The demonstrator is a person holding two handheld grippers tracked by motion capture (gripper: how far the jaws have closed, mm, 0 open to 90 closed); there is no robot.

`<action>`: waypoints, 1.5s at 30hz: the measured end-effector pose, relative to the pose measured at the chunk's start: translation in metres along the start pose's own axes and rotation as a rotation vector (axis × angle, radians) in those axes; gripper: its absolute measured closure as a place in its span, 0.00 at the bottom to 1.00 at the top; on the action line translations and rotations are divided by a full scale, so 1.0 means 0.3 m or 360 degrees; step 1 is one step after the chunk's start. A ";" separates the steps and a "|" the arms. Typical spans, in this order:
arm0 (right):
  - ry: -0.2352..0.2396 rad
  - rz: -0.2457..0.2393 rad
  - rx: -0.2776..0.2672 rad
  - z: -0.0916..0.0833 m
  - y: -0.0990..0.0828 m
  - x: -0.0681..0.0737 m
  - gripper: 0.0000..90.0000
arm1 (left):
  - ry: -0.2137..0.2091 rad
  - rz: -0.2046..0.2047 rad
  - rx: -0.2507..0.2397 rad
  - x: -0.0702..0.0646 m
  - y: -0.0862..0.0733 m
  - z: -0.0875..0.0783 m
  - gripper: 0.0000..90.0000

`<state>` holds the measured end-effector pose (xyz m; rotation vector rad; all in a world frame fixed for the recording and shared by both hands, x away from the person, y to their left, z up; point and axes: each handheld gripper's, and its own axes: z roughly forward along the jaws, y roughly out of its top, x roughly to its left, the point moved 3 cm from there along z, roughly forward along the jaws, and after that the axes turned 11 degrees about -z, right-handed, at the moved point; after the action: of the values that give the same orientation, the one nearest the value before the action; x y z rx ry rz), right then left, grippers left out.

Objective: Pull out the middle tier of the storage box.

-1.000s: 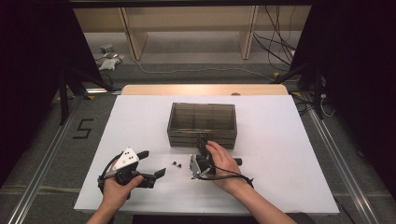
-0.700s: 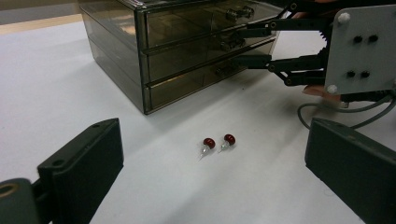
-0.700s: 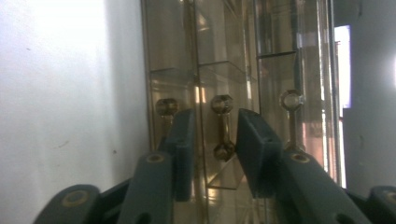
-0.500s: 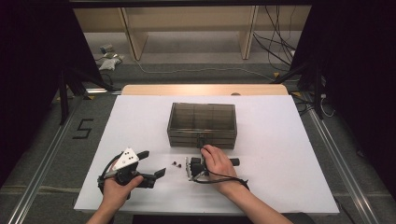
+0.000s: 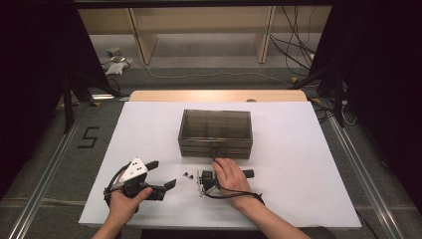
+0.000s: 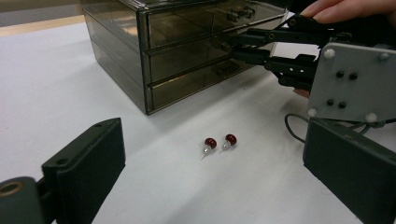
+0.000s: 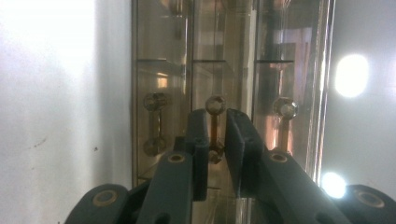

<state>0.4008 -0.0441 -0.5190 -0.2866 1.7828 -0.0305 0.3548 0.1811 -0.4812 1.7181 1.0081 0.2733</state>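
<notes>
with the right gripper (image 7: 215, 135) clamped on the middle drawer handle (image 7: 215, 122), having just closed, we pull straight toward us; the left gripper (image 6: 212, 172) waits, jaws apart.

Earrings (image 6: 218, 143) between claws; drawer box (image 5: 215, 133) behind.

We see two red stud earrings (image 6: 219, 142) side by side on our white table (image 5: 308, 164) | wooden shelving (image 5: 199, 30) behind | floor cables (image 5: 293, 45).
</notes>
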 end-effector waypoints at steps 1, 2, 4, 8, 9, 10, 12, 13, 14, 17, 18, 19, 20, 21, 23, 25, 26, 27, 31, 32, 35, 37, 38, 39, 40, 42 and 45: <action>-0.0003 -0.0010 -0.0003 0.000 0.000 0.001 0.90 | 0.0000 -0.0001 -0.0001 0.000 0.000 0.000 0.06; -0.0002 -0.0007 -0.0002 0.001 0.001 0.001 0.90 | 0.0001 -0.0002 -0.0001 0.000 0.000 0.000 0.06; 0.0013 -0.0001 0.0003 0.002 0.004 -0.005 0.90 | 0.0003 -0.0005 -0.0002 0.001 0.000 -0.001 0.06; 0.0019 0.0015 0.0015 0.001 0.007 -0.006 0.91 | 0.0004 -0.0004 -0.0002 0.003 0.000 -0.003 0.07; 0.0026 0.0017 0.0020 0.001 0.007 -0.007 0.91 | 0.0004 -0.0004 -0.0002 0.003 0.000 -0.003 0.07; 0.0033 0.0019 0.0026 0.001 0.009 -0.009 0.91 | 0.0003 -0.0007 -0.0005 0.003 0.000 -0.003 0.07; 0.0037 0.0015 0.0030 0.002 0.011 -0.011 0.91 | 0.0004 -0.0003 -0.0002 0.003 0.000 -0.003 0.07; 0.0037 0.0018 0.0033 0.002 0.012 -0.011 0.91 | 0.0004 -0.0003 -0.0003 0.003 0.000 -0.003 0.07; 0.0042 0.0033 0.0042 0.001 0.013 -0.009 0.91 | 0.0004 -0.0008 -0.0005 0.003 0.000 -0.002 0.07; 0.0045 0.0035 0.0043 0.000 0.013 -0.010 0.91 | 0.0004 -0.0008 -0.0003 0.004 0.000 -0.002 0.07; 0.0044 0.0030 0.0040 0.001 0.013 -0.011 0.91 | 0.0005 -0.0008 -0.0003 0.004 -0.001 -0.002 0.07; 0.0044 0.0035 0.0042 0.001 0.013 -0.010 0.91 | 0.0003 -0.0005 0.0001 0.005 -0.001 -0.002 0.07; 0.0044 0.0032 0.0043 0.000 0.013 -0.010 0.91 | 0.0003 -0.0009 -0.0003 0.005 -0.001 -0.002 0.07; 0.0044 0.0032 0.0043 0.000 0.013 -0.010 0.91 | 0.0004 -0.0004 0.0000 0.005 -0.001 -0.002 0.07; 0.0038 0.0024 0.0039 0.000 0.014 -0.011 0.91 | 0.0004 -0.0007 -0.0003 0.005 -0.001 -0.002 0.07; 0.0041 0.0025 0.0041 -0.001 0.014 -0.011 0.91 | 0.0005 -0.0008 -0.0004 0.005 0.000 -0.002 0.07; 0.0043 0.0029 0.0043 -0.001 0.014 -0.010 0.91 | 0.0004 -0.0008 -0.0004 0.005 0.000 -0.002 0.07; 0.0040 0.0030 0.0043 -0.002 0.014 -0.010 0.91 | 0.0005 -0.0008 -0.0004 0.005 0.000 -0.002 0.07; 0.0043 0.0027 0.0043 -0.005 0.016 -0.011 0.91 | 0.0006 -0.0007 -0.0005 0.005 0.000 -0.003 0.07; 0.0043 0.0027 0.0043 -0.005 0.016 -0.011 0.91 | 0.0005 -0.0007 -0.0004 0.005 0.000 -0.002 0.07; 0.0044 0.0015 0.0041 -0.008 0.018 -0.012 0.91 | 0.0006 -0.0005 -0.0005 0.005 0.000 -0.002 0.07; 0.0047 0.0019 0.0042 -0.010 0.019 -0.012 0.91 | 0.0008 0.0001 -0.0001 0.005 0.000 -0.003 0.07; 0.0049 0.0024 0.0046 -0.012 0.019 -0.010 0.91 | 0.0006 -0.0005 -0.0004 0.005 0.000 -0.003 0.07; 0.0047 0.0019 0.0043 -0.013 0.019 -0.011 0.91 | 0.0006 -0.0005 -0.0005 0.005 0.000 -0.003 0.07; 0.0047 0.0015 0.0042 -0.014 0.019 -0.012 0.91 | 0.0008 -0.0005 -0.0005 0.005 0.000 -0.003 0.07; 0.0048 0.0016 0.0039 -0.018 0.019 -0.011 0.91 | 0.0006 -0.0007 -0.0007 0.005 0.000 -0.003 0.07; 0.0056 0.0019 0.0039 -0.027 0.019 -0.009 0.91 | 0.0008 -0.0003 -0.0005 0.005 0.000 -0.003 0.07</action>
<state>0.3925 -0.0391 -0.5154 -0.2591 1.8180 -0.0489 0.3552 0.1828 -0.4813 1.7143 1.0124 0.2775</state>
